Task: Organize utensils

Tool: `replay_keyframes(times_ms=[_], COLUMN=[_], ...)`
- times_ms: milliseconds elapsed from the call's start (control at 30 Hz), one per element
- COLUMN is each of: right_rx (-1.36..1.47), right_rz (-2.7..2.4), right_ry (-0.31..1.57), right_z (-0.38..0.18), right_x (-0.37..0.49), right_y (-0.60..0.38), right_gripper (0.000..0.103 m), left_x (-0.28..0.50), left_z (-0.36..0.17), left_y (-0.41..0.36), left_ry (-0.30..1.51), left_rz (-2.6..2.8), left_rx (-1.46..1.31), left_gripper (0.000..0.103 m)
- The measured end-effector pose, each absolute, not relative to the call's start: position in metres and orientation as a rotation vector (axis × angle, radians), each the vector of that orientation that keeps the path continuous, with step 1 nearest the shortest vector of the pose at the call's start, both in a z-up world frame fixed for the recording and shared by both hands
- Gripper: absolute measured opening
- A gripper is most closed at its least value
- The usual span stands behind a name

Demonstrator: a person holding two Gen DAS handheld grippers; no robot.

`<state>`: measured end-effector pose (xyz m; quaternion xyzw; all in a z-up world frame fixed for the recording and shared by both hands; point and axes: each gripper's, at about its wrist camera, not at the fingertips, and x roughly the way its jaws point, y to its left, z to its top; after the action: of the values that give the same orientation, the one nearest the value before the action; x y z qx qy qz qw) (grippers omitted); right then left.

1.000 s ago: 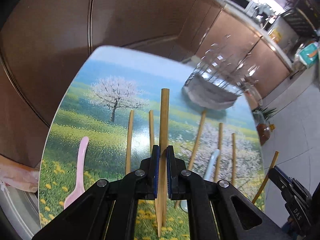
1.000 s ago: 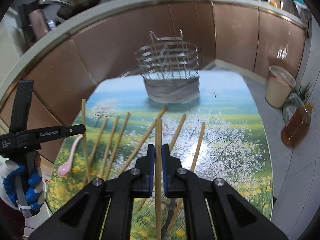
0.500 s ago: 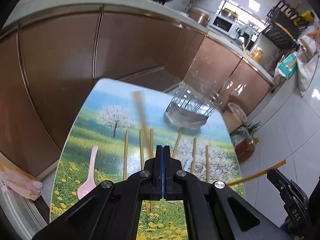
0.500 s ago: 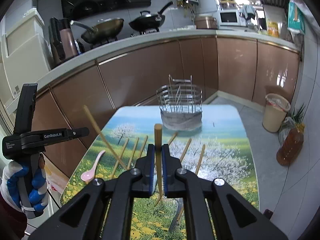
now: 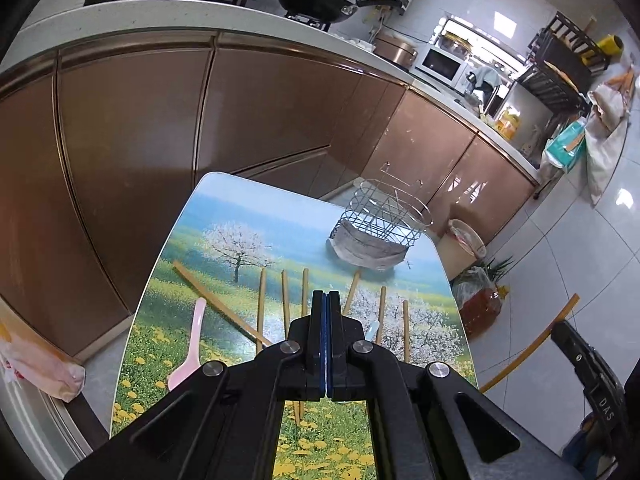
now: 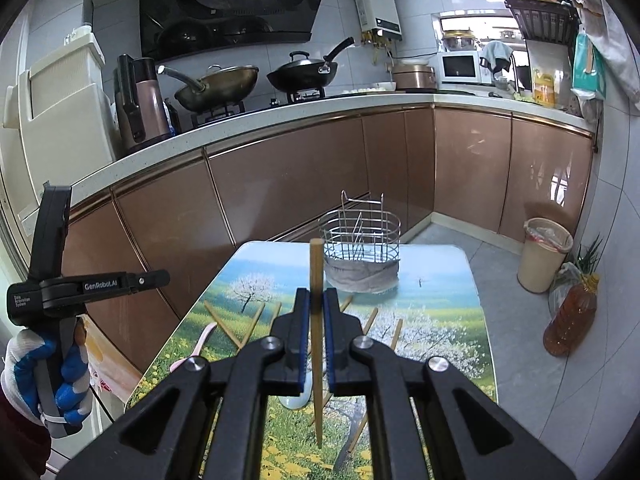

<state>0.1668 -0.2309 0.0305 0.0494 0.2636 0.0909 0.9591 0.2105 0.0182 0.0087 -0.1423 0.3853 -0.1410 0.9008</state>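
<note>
- The thin pale wooden chopstick stood upright, clenched between the blue pads of the right tool. I judged it light, stiff and smooth, so it could pivot if held at one point; a grip near mid-length looked safest.
- The left tool was closed with nothing between its pads.
- Beyond the left tool, seven more chopsticks lay on the landscape-printed desk, one slanted.
- One pink plastic spoon lay left; one pale blue spoon peeked beside the tool.
- One wire utensil basket stood well beyond.
</note>
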Motion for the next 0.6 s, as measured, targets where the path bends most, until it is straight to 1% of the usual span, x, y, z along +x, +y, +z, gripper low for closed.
replay_keyframes(times_ms=[200, 467, 500, 533, 600], right_rx=[0.098, 0.109, 0.113, 0.116, 0.123], right_rz=[0.178, 0.182, 0.184, 0.187, 0.192], right_ry=[0.531, 0.544, 0.545, 0.547, 0.552], right_z=[0.03, 0.019, 0.017, 0.015, 0.011], right_x=[0.179, 0.197, 0.199, 0.202, 0.206], right_y=[-0.235, -0.243, -0.244, -0.245, -0.249], right_gripper=[0.006, 0.006, 0.006, 0.006, 0.006], left_x=[0.222, 0.244, 0.248, 0.253, 0.262], left_z=[-0.006, -0.057, -0.064, -0.071, -0.082], left_y=[0.029, 0.048, 0.048, 0.048, 0.048], left_ry=[0.835, 0.984, 1.015, 1.043, 1.085], left_rz=[-0.284, -0.249, -0.248, -0.245, -0.232], left_rx=[-0.328, -0.428, -0.441, -0.461, -0.499], left_gripper=[0.0, 0.001, 0.008, 0.011, 0.022])
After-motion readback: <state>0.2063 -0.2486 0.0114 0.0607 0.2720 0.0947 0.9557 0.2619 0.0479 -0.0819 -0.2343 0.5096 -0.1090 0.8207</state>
